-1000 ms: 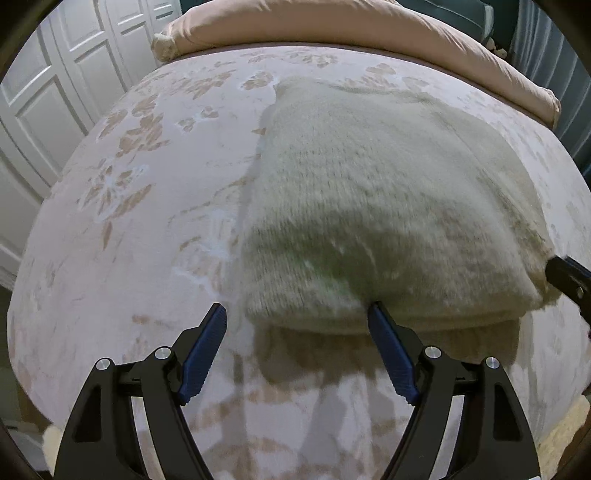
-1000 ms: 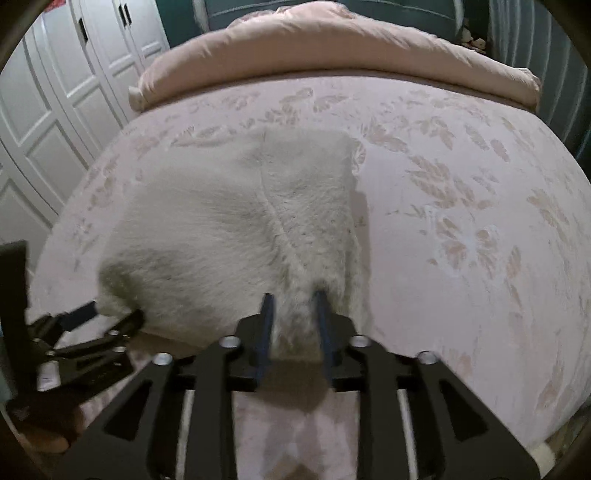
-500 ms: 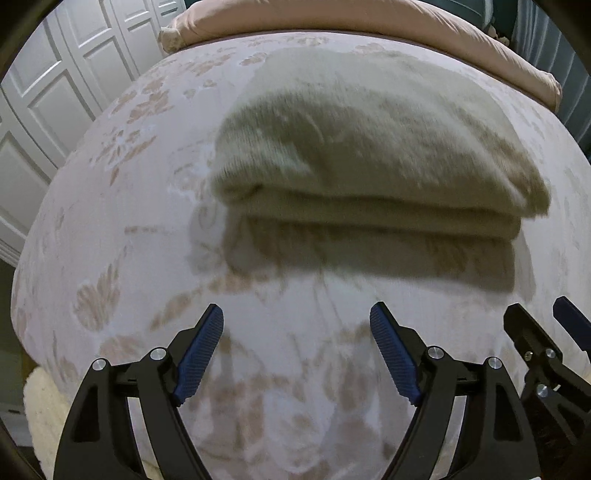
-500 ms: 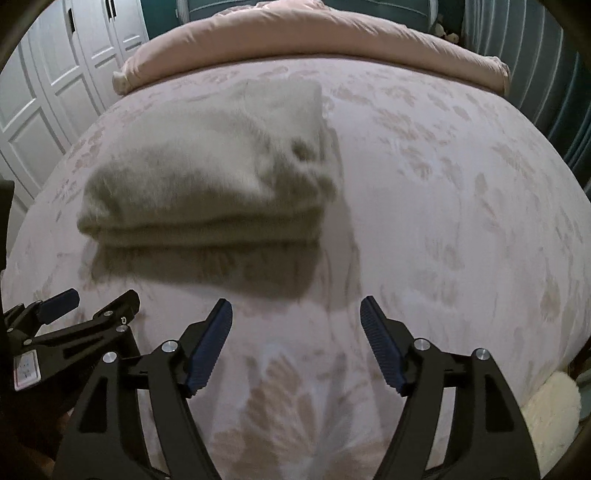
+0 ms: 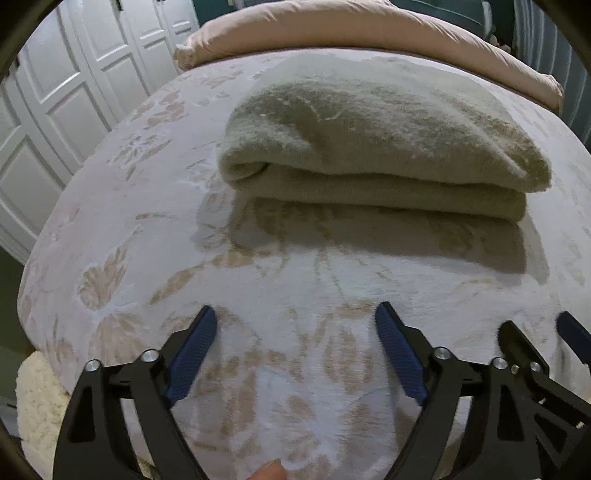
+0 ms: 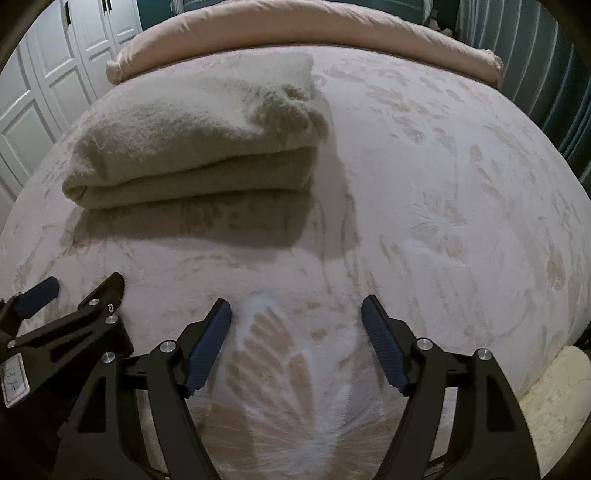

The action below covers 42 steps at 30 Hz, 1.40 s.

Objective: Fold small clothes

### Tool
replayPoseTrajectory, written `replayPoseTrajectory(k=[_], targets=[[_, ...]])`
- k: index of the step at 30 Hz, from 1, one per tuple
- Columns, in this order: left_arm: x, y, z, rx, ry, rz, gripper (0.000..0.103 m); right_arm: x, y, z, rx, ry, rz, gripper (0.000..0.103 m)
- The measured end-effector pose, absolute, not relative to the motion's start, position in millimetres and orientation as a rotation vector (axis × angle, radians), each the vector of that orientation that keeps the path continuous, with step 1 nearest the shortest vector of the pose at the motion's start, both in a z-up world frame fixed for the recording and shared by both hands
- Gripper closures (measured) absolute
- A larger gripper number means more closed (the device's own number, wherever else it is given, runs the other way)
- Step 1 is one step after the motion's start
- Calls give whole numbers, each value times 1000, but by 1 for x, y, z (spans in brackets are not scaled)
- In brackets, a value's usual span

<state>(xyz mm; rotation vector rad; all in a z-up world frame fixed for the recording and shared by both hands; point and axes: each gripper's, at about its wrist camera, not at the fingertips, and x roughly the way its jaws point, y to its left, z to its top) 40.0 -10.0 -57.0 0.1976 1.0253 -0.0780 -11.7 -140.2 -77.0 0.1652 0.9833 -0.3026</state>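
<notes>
A cream fuzzy knit garment lies folded in a thick stack on the bed, its folded edge facing me; it also shows in the right wrist view at upper left. My left gripper is open and empty, held back from the garment over the near part of the bed. My right gripper is open and empty too, to the right of the left one and clear of the garment. Each gripper shows at the edge of the other's view.
The bed has a pale blanket with a tan leaf pattern. A rolled pink duvet lies along the far side. White panelled wardrobe doors stand at the left. A cream fluffy rug lies by the bed's near edge.
One second ago my right gripper was shut on the garment's edge; it has let go. Both grippers have drawn back toward the near edge of the bed, leaving the garment folded.
</notes>
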Motion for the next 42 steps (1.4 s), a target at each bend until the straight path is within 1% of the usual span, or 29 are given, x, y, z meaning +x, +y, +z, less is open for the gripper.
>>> replayPoseTrajectory(k=[2,3,8,13,28,42], targets=[[40,-5,-62,160,1021,-79,11,-14,-141,-80,164,965,-312,23],[39,-3,-63,152,1013,-81,11,-15,-141,-82,163,954,-315,22],[34,-5,-64,169,969,-76,11,-18,-142,-86,149,916,-310,18],[37,-4,-63,151,970,-70,11,-20,-146,-89,169,900,-310,14],[42,1,-64,125,999,-58,11,-9,-155,-90,168,916,-313,6],[44,0,-65,145,992,-69,11,-6,-146,-91,161,916,-340,6]])
